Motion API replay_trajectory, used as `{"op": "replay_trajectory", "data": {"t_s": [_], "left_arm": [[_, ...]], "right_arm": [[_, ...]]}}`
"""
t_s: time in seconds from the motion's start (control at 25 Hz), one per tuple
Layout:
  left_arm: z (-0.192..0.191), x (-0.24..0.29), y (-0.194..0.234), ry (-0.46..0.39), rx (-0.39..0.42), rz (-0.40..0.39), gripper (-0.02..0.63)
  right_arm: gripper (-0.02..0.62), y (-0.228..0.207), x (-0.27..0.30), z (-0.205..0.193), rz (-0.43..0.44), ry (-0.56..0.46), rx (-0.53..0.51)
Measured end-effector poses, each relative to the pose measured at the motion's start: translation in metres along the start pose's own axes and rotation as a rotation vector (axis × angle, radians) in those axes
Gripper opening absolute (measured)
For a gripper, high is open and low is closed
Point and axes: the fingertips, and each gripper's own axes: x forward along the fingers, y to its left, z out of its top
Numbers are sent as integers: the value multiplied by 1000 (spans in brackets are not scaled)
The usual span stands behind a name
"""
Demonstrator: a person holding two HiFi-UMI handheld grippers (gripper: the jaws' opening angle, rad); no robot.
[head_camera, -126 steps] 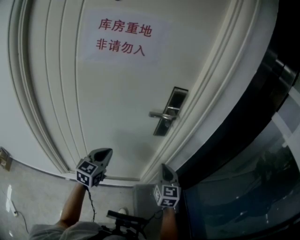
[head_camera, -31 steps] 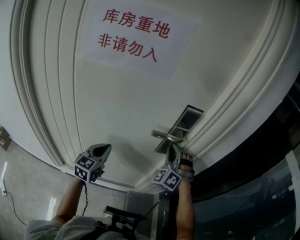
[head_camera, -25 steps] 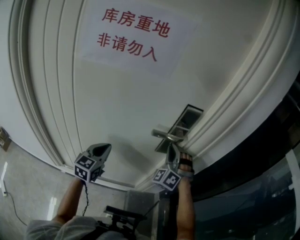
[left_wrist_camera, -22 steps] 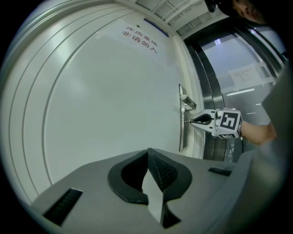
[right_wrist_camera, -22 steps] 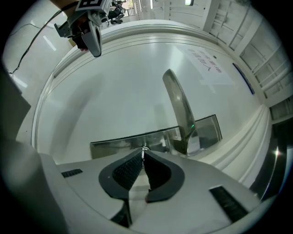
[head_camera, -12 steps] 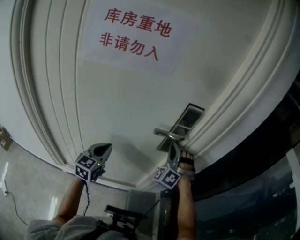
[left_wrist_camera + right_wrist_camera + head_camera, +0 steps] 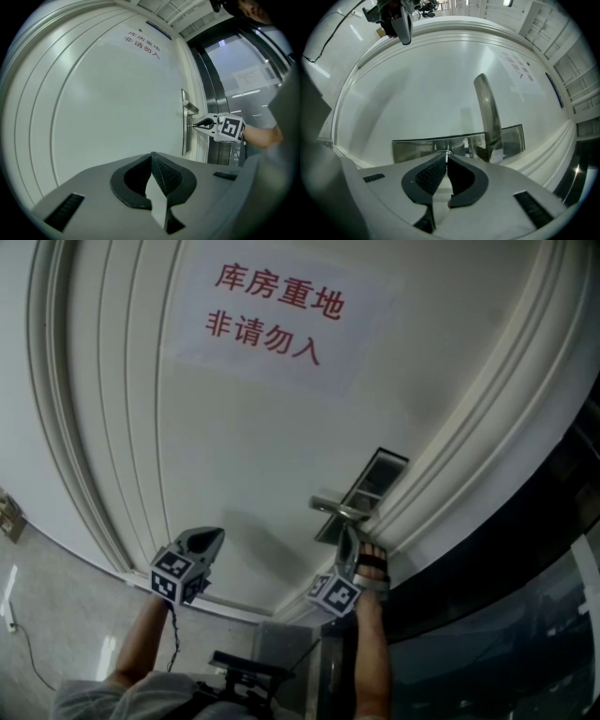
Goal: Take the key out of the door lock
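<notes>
The right tongs (image 7: 446,157) are closed on the key (image 7: 446,151), pinching its head at their very tips. The key sits in the lock (image 7: 417,149), below the handle (image 7: 487,117), by the right edge of the door (image 7: 244,456). The left tongs (image 7: 151,154) are together with nothing between them, held off the door nearer its middle and well apart from the lock.

The grasp looks set and the key is not yet out. The next move probably calls for a straight pull away from the door along the key's own line. It may first need a turn to the release position. The pinch must be firm so the thin head doesn't slip.
</notes>
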Motion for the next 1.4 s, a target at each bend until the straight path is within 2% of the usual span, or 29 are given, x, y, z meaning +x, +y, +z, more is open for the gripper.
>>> {"op": "replay_trajectory", "data": {"t_s": [0.16, 0.8, 1.0, 1.4], "left_arm": [[1, -3, -1, 0, 2, 2, -8], [-2, -8, -3, -2, -4, 9, -7], [-2, -7, -4, -4, -6, 5, -8], [-2, -13, -8, -7, -6, 8, -8]], "right_arm": [[21, 0, -2, 3, 12, -13, 22], [20, 0, -5, 3, 21, -14, -18], [20, 1, -10, 3, 25, -29, 2], [20, 1, -10, -5, 12, -1, -22]]}}
